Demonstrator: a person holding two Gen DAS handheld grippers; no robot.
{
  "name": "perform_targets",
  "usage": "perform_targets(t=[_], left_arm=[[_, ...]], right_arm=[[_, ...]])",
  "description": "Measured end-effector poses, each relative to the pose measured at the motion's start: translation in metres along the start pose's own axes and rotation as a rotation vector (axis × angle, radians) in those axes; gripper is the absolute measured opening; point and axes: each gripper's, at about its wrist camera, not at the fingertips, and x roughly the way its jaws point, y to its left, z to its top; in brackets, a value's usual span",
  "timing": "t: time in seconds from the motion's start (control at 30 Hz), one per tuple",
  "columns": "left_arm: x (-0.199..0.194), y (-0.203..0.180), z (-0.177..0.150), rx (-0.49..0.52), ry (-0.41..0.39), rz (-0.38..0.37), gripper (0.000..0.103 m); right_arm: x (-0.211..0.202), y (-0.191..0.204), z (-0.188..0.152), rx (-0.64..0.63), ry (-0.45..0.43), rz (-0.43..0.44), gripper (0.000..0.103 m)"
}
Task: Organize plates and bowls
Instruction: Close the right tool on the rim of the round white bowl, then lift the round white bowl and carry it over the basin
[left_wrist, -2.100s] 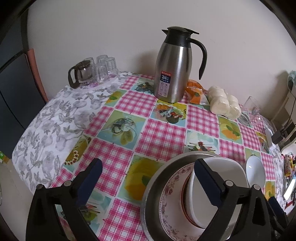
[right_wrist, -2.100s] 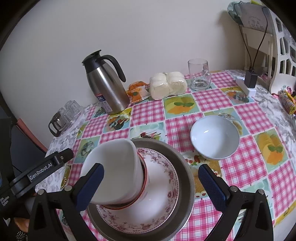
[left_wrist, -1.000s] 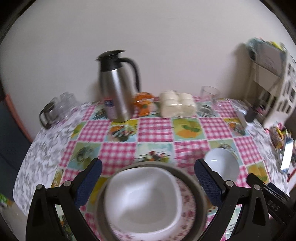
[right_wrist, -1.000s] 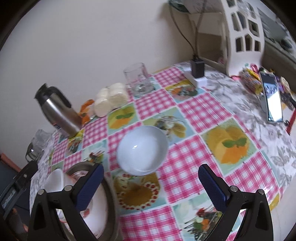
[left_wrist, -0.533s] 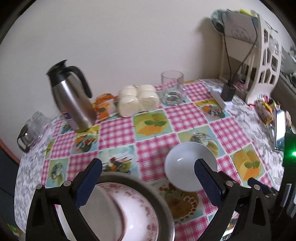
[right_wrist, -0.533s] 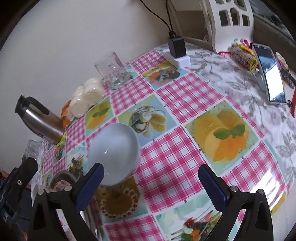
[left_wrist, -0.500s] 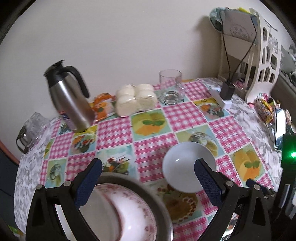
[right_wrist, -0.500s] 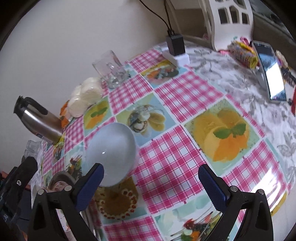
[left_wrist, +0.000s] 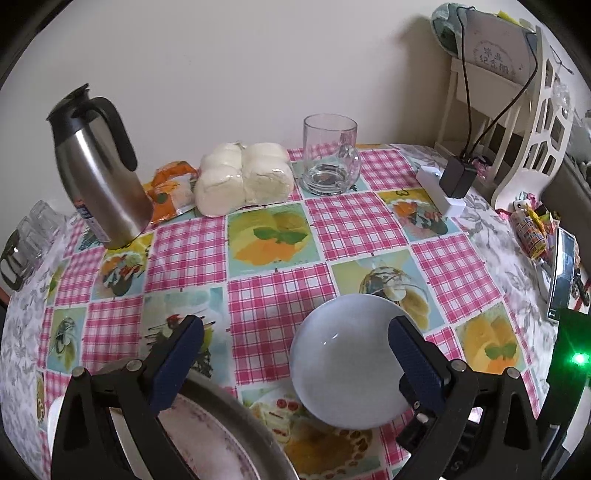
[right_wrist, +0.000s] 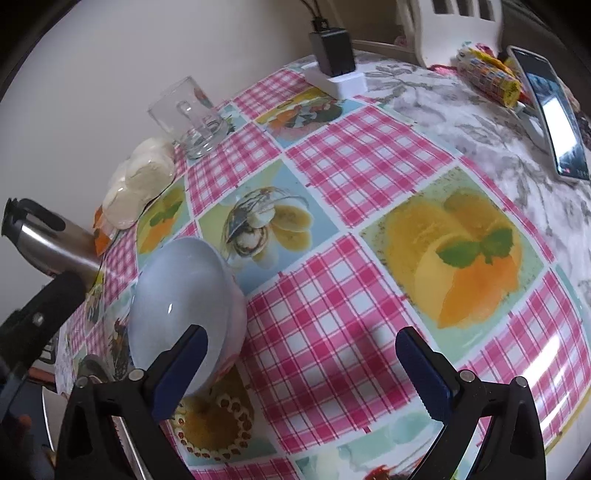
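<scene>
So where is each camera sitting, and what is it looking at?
Left wrist: sits on the left gripper, facing the wall across the table; its open blue fingers show.
Right wrist: sits on the right gripper, tilted, facing the tablecloth; its open fingers and the left gripper's black body show.
Both see the white bowl, thermos and glass mug.

Soft daylight is filling both my views, evenly bright across the worktop (left_wrist: 269, 288). Glare is streaking the glossy cloth at the lower right of my right view, and a soft shadow is falling between my jaws there. The white bowl (right_wrist: 181, 306) is catching a small highlight. Fisheye bending is curving every edge into black corners; the thermos (right_wrist: 48, 240) is smearing slightly.
</scene>
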Motion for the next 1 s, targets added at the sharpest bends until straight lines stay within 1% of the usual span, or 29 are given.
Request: perform_targets(t=[0.1, 0.17, 0.27, 0.43, 0.6, 0.7, 0.8, 0.83, 0.9, 0.97, 1.0], left_arm=[[0.008, 0.002, 0.001, -0.005, 0.011, -0.036, 0.100], [0.013, 0.004, 0.002, -0.012, 0.028, -0.049, 0.100], [0.019, 0.004, 0.001, -0.007, 0.042, -0.050, 0.100], [0.025, -0.001, -0.003, 0.050, 0.059, -0.034, 0.100], [0.026, -0.001, -0.005, 0.060, 0.066, -0.041, 0.100], [0.028, 0.001, -0.005, 0.046, 0.070, -0.047, 0.100], [0.028, 0.002, -0.005, 0.036, 0.075, -0.046, 0.100], [0.028, 0.003, -0.005, 0.032, 0.074, -0.040, 0.100], [0.029, 0.005, -0.005, 0.019, 0.073, -0.031, 0.100], [0.029, 0.006, -0.005, 0.018, 0.077, -0.033, 0.099], [0.030, 0.006, -0.005, 0.017, 0.077, -0.033, 0.099]], right_arm=[[0.007, 0.003, -0.001, -0.012, 0.011, 0.001, 0.098], [0.011, 0.005, -0.003, -0.021, 0.020, 0.006, 0.092], [0.015, 0.007, -0.004, -0.030, 0.026, -0.003, 0.088], [0.019, 0.013, -0.007, -0.051, 0.022, -0.011, 0.084], [0.020, 0.018, -0.008, -0.069, 0.016, -0.003, 0.077], [0.021, 0.021, -0.008, -0.074, 0.015, 0.012, 0.071], [0.021, 0.022, -0.009, -0.072, 0.017, 0.031, 0.060], [0.021, 0.023, -0.009, -0.072, 0.017, 0.039, 0.055], [0.021, 0.025, -0.009, -0.077, 0.016, 0.043, 0.050], [0.022, 0.027, -0.009, -0.084, 0.014, 0.045, 0.042], [0.022, 0.027, -0.009, -0.086, 0.013, 0.048, 0.040]])
